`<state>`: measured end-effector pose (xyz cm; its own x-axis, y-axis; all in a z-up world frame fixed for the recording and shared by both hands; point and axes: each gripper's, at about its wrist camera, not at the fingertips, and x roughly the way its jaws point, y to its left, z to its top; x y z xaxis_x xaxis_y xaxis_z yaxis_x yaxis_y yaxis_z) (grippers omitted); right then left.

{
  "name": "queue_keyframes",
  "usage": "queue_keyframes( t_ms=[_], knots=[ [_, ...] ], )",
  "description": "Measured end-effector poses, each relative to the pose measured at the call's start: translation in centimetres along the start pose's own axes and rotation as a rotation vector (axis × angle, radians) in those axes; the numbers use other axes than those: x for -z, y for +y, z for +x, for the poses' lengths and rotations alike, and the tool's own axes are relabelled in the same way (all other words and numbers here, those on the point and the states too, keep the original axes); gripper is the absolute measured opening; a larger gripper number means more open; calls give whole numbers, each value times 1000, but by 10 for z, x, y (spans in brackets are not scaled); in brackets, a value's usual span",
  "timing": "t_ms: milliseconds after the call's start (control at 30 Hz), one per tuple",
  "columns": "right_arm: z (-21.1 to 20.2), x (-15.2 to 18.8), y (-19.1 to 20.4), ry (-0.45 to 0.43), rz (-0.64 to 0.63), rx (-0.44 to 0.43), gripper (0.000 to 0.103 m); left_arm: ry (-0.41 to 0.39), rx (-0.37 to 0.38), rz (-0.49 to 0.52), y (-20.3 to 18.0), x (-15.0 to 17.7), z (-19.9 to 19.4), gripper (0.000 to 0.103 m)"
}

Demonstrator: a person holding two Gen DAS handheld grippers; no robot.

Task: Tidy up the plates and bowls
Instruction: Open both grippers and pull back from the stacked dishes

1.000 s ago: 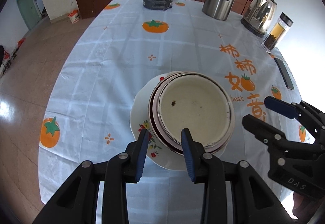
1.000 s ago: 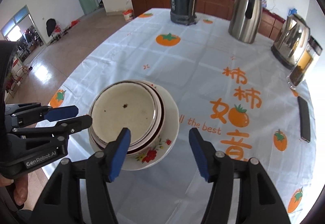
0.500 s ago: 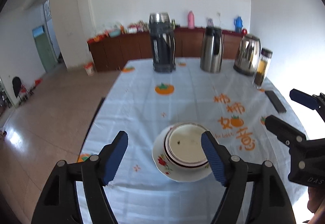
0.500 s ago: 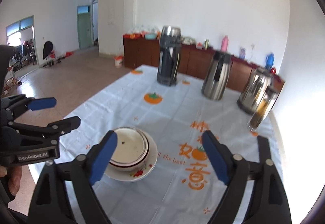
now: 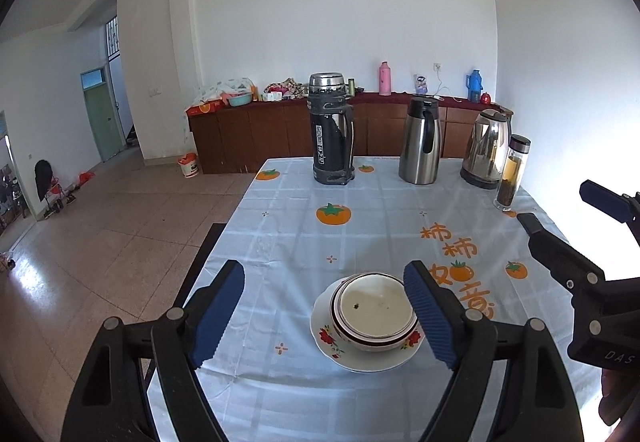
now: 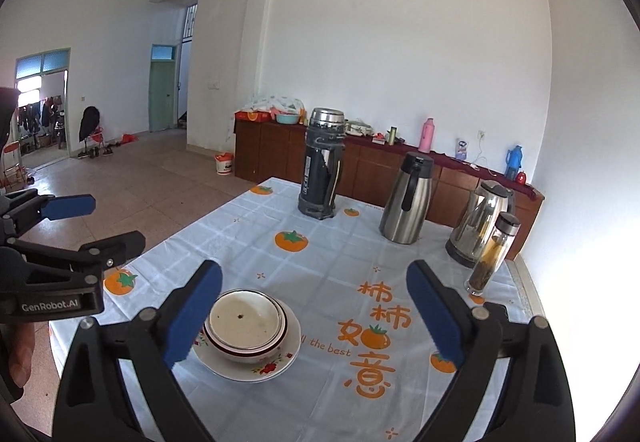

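From the left wrist view, the left hand-held gripper (image 5: 324,316) stood spread wide, its blue pads far apart and holding nothing. Beyond and between the fingers, the bowl (image 5: 375,316) sat nested on the flowered plate (image 5: 366,360), both resting near the front edge of the desk (image 5: 360,238), which carried a pale cloth printed with orange persimmons. The bowl's pale inside showed a small dark speck. At the far end of the desk stood a dark thermos (image 5: 331,129), a steel carafe (image 5: 421,141), a shiny kettle (image 5: 487,149) and a glass tea bottle (image 5: 512,173), all well apart from the dishes. The right hand-held gripper (image 5: 568,209) entered from the right edge, raised above the desk, its jaws parted and empty.

From the right wrist view, the right hand-held gripper (image 6: 314,316) was likewise wide open with nothing between its blue pads. The bowl (image 6: 245,324) on the plate (image 6: 276,364) lay just past the left finger, toward the near left part of the desk (image 6: 340,254). The left hand-held gripper (image 6: 104,222) showed at the left edge, above the floor beside the desk, jaws apart and empty. The thermos (image 6: 322,165), carafe (image 6: 408,199), kettle (image 6: 478,224) and tea bottle (image 6: 494,252) lined the far side.
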<state>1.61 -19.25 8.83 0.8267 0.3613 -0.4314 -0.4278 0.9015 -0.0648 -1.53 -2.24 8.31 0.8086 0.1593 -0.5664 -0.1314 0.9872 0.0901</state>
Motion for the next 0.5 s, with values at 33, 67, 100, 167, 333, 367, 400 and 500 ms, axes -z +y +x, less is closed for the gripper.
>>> queue_keyframes(
  t_ms=[33, 67, 100, 167, 333, 367, 400, 500],
  knots=[
    [-1, 0, 0, -3, -1, 3, 95, 1, 1, 0, -1, 0, 0, 84],
    [-2, 0, 0, -3, -1, 2, 95, 1, 4, 1, -1, 0, 0, 84],
    [-3, 1, 0, -2, 0, 2, 95, 2, 5, 2, -2, 1, 0, 84],
    [-3, 1, 0, -2, -1, 4, 95, 8, 8, 5, -3, 0, 0, 84],
    [-4, 3, 1, 8, 3, 8, 95, 15, 19, 8, -4, 0, 2, 84],
    [-4, 3, 1, 8, 3, 9, 95, 16, 19, 8, -4, 0, 3, 84],
    [-4, 4, 1, 10, 4, 10, 95, 17, 20, 10, -5, -1, 3, 84],
    [-3, 6, 1, 16, 6, 11, 95, 19, 22, 16, -5, -1, 4, 84]
  ],
)
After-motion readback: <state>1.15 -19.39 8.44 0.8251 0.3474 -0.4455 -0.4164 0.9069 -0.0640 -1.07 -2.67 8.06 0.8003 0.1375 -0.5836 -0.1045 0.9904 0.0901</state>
